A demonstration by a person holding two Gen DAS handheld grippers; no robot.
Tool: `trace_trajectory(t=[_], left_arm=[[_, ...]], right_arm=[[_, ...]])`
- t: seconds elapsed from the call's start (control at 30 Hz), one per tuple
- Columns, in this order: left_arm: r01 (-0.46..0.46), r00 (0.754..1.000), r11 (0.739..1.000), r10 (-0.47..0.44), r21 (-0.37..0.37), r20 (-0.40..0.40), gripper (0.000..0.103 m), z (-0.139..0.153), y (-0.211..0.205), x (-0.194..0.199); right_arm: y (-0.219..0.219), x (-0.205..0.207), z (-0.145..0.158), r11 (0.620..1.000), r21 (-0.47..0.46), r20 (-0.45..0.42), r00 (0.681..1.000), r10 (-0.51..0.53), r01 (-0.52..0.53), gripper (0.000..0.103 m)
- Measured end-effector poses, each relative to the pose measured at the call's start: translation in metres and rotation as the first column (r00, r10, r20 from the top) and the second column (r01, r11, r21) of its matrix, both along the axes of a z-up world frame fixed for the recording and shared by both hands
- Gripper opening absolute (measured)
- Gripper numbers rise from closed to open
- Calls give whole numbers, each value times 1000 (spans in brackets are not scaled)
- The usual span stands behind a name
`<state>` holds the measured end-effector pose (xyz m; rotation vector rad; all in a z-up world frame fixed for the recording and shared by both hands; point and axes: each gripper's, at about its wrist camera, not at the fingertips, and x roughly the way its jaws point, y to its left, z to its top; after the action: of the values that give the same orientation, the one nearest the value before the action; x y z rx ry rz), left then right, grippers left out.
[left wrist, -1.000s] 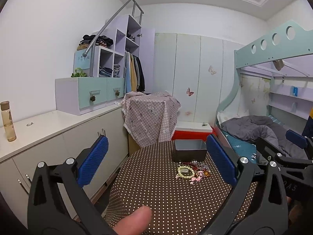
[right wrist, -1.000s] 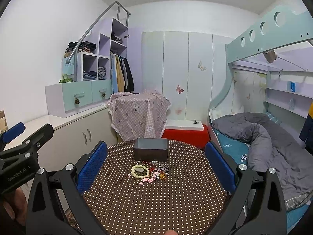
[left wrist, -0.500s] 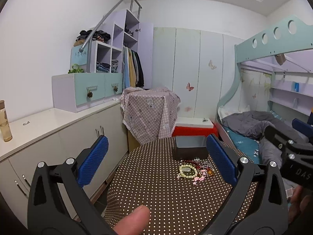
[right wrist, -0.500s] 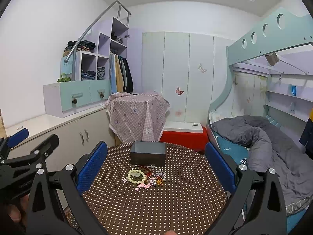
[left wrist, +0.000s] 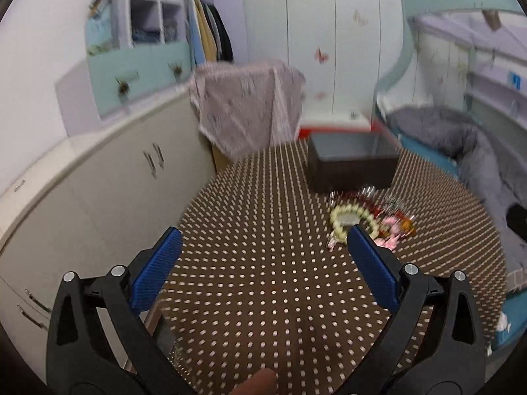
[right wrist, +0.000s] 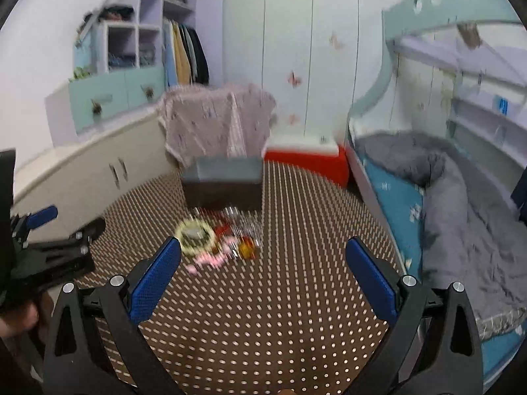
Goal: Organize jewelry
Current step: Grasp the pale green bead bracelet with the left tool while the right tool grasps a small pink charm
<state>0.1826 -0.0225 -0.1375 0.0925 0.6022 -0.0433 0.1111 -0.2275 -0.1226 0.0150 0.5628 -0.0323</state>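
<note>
Now both grippers hover wide open and empty, the jewelry heaped mid-table just near of the box, lying ahead-left of the right gripper and ahead-right of the left gripper

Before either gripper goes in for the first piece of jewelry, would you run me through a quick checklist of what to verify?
1. Left gripper open and holding nothing: ok.
2. Right gripper open and holding nothing: ok.
3. Grey box upright, opening on top: ok.
4. Box interior free: cannot tell, hidden from both views.
5. Jewelry pile on the tablecloth in front of the box: ok.
6. Pieces separable, pale bead bracelet untangled: cannot tell, motion blur.
</note>
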Motion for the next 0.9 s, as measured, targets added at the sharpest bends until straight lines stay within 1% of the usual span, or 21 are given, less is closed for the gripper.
trace_trajectory(t=[0.07,0.1,0.17,0.27,0.4,0.47,0.5,0.53,0.57,0.6,0.63,0.67,0.7,0.73,0.77,0.8,0.87,0.9], left_arm=[[23,999,1000,-23,-3,-47,98,-10,-6,17],[31,997,1000,-31,3,-72,98,-15,-9,26],[50,994,999,-49,11,-97,98,-21,-16,41],[77,987,996,-70,42,-147,98,-33,-31,64],[108,974,990,-88,88,-207,98,-48,-49,86],[121,968,988,-96,95,-232,98,-53,-54,94],[131,963,986,-103,99,-247,97,-55,-57,99],[141,960,985,-111,102,-259,94,-57,-59,102],[154,955,983,-122,101,-272,82,-59,-61,105],[170,946,981,-137,91,-293,68,-62,-62,108],[190,936,980,-163,56,-311,61,-64,-61,109],[209,926,978,-195,8,-323,41,-64,-59,110],[231,912,972,-231,-41,-338,33,-64,-58,111],[239,909,970,-242,-53,-339,28,-63,-57,111],[254,905,965,-261,-66,-337,14,-61,-56,111],[262,902,962,-274,-83,-334,10,-58,-54,111],[267,903,954,-296,-133,-312,10,-52,-47,107],[268,907,948,-308,-169,-288,10,-45,-40,103]], right_arm=[[-8,12,-17,1000,12,-61,998,-15,16,96],[-9,15,-21,1000,16,-77,997,-18,19,96],[-15,24,-33,999,23,-123,992,-29,32,96],[-22,36,-44,998,34,-172,984,-39,45,96],[-32,51,-50,998,42,-207,977,-41,51,96],[-35,58,-52,997,50,-221,975,-40,52,96],[-36,63,-54,997,53,-226,973,-37,51,96],[-36,66,-55,997,58,-233,972,-33,47,96],[-36,69,-55,997,60,-237,971,-29,45,96],[-36,70,-56,997,62,-242,970,-27,43,96],[-36,73,-57,997,65,-250,968,-25,42,96],[-37,75,-58,997,70,-254,967,-23,42,96],[-38,77,-58,996,75,-260,965,-22,43,96],[-38,79,-58,996,77,-265,964,-21,43,96],[-38,80,-58,996,76,-269,963,-20,42,96],[-38,82,-58,996,75,-273,962,-19,41,96],[-38,85,-57,997,73,-277,961,-14,36,96],[-37,85,-56,997,74,-277,961,-9,31,96]])
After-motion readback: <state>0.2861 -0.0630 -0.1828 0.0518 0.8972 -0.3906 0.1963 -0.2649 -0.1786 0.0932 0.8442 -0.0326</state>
